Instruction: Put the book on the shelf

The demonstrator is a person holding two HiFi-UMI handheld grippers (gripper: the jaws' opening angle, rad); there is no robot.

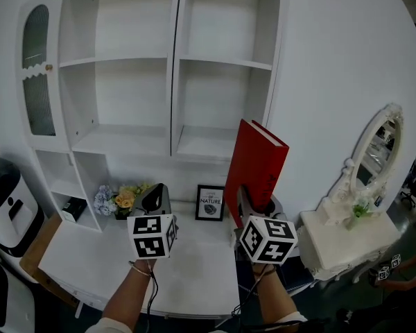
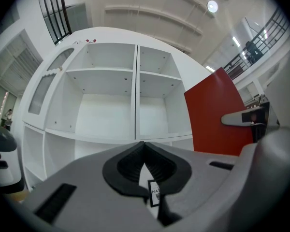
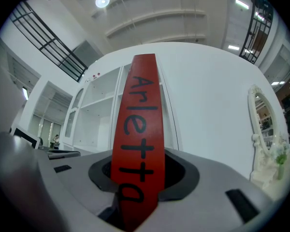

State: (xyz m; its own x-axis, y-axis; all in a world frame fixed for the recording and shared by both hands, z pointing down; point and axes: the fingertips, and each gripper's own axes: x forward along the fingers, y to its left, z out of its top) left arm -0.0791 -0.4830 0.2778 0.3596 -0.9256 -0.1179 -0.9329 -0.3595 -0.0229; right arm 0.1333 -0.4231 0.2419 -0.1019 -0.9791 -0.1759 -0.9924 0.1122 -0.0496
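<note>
Red hardcover book point(image 1: 258, 164) – rectangular, matte smooth boards, pale page block showing along the top edge. It stands upright with a slight lean in front of the lower right compartment of the shelf unit point(image 1: 172, 75), not yet inside it. Its lower end is clamped in the right gripper point(image 1: 245, 207), which hides the bottom edge. In the right gripper view the narrow spine point(image 3: 137, 129) bears black rounded lettering, "Arletta", and runs straight up between the dark ribbed pads. The right gripper point(image 3: 139, 190) is closed on it from both sides. Left gripper point(image 1: 154, 198) – grey moulded body with a marker cube, raised beside the right one above the bench point(image 1: 194, 276). In its own view the left gripper point(image 2: 145, 170) has its black pad tips drawn together, and nothing is held. Shelf unit: white, flat painted panels and square open compartments in two columns. A narrow arched door point(image 1: 38, 68) with a frosted pane sits at the left, with smaller cubbies below. Bench: white, smooth, rectangular. At its back edge stand a small black-framed print point(image 1: 210, 202) and a bunch of pale blue and yellow flowers point(image 1: 121, 200). At the right is an ornate white oval mirror point(image 1: 376, 151) with a carved frame, on a white cabinet point(image 1: 333, 245).
</note>
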